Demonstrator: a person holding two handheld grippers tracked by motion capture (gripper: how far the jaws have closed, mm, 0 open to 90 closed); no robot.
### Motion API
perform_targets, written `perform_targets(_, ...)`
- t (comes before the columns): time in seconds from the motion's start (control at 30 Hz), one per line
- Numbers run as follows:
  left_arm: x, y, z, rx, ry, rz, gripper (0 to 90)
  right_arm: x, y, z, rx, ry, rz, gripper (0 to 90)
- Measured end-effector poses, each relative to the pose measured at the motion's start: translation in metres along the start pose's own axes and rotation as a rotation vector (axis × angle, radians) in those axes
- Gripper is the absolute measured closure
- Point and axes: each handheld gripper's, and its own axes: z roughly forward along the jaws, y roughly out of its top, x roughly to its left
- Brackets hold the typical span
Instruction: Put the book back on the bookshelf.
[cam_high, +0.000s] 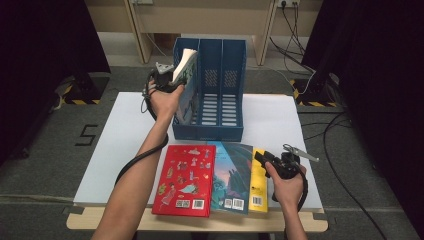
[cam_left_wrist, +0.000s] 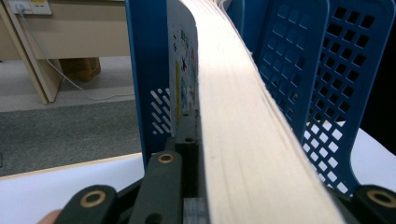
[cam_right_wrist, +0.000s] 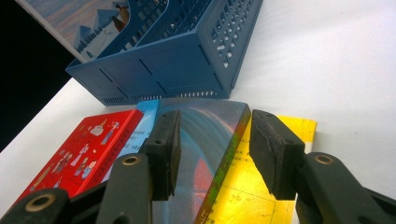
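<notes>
My left gripper (cam_high: 170, 80) clamps a book (cam_high: 184, 65) at the blue file rack (cam_high: 220, 132); my right gripper (cam_right_wrist: 212, 144) gapes, straddling the teal book's (cam_right_wrist: 205, 140) corner.

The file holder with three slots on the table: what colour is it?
Blue file holder; clearest in the high view.
</notes>
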Motion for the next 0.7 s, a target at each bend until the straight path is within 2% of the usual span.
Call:
perform_targets(0.13, 0.006, 0.006, 0.004, -0.007, 0.005, -0.004, 73.6, -0.001, -0.001, 0.000, 0.005, -0.004, 0.018, 54.3)
perform_targets(0.23, 0.008, 0.012, 0.007, -0.012, 0.032, 0.017, 73.8, -0.001, -0.001, 0.001, 0.004, -0.004, 0.019, 54.3)
perform_targets(0.37, 0.011, 0.015, 0.012, -0.046, 0.064, 0.011, 73.8, -0.003, 0.000, 0.000, 0.004, -0.002, 0.023, 54.3)
perform_targets(0.43, 0.011, 0.016, 0.013, -0.066, 0.074, 0.016, 73.8, -0.004, 0.000, 0.000, -0.002, -0.007, 0.011, 54.3)
perform_targets(0.47, 0.011, 0.017, 0.014, -0.073, 0.076, 0.019, 73.8, -0.004, 0.000, 0.000, 0.002, -0.003, 0.031, 54.3)
perform_targets(0.7, 0.006, 0.019, 0.022, -0.112, 0.106, 0.050, 73.7, -0.006, -0.001, 0.000, 0.001, -0.001, 0.021, 54.3)
